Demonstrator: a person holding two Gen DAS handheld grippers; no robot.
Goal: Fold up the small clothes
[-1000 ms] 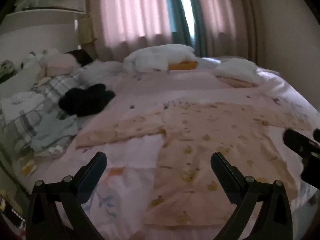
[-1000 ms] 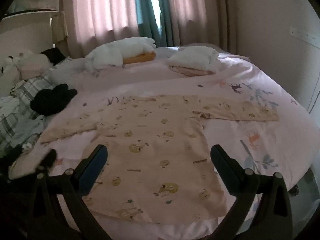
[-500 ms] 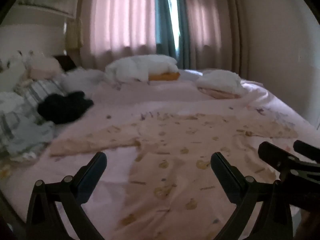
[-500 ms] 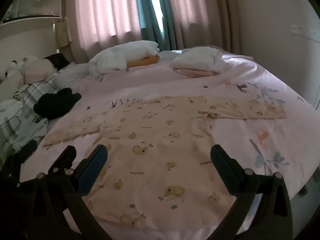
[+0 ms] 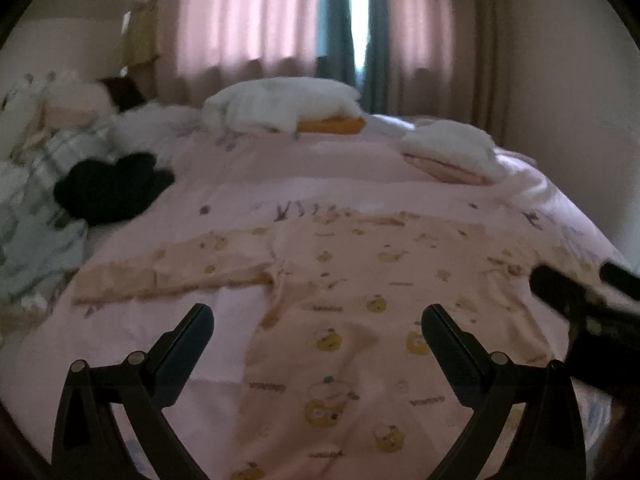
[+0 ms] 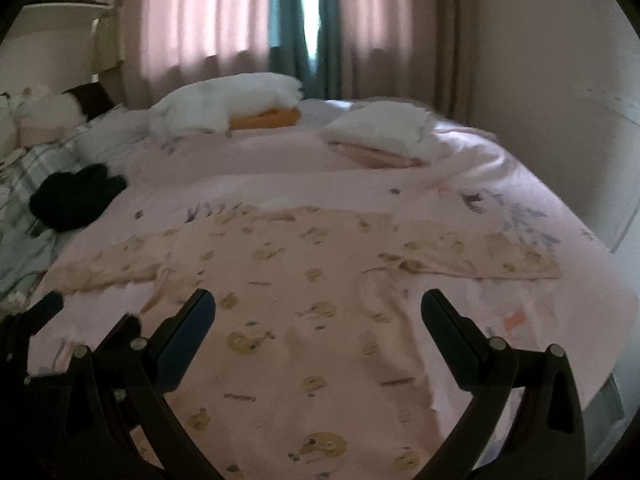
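Printed long-sleeved shirt lies flat on bed, thin, limp. Both tools, left tool and right tool, gape empty above it. Pinch sleeve cuffs, 1 each.

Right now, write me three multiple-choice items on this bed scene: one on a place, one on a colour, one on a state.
1. Where does the black garment lie?
A. left of the printed shirt
B. on the shirt's right sleeve
C. on the white pile

2. What colour is the item under the big white pile?
A. green
B. orange
C. black

3. How does the printed shirt lie?
A. folded in half
B. rolled up
C. spread flat, sleeves out

Answers:
1. A, it sits near the bed's left edge.
2. B, an orange edge shows beneath the white.
3. C, both sleeves stretch sideways; the left gripper and right gripper are open above it.
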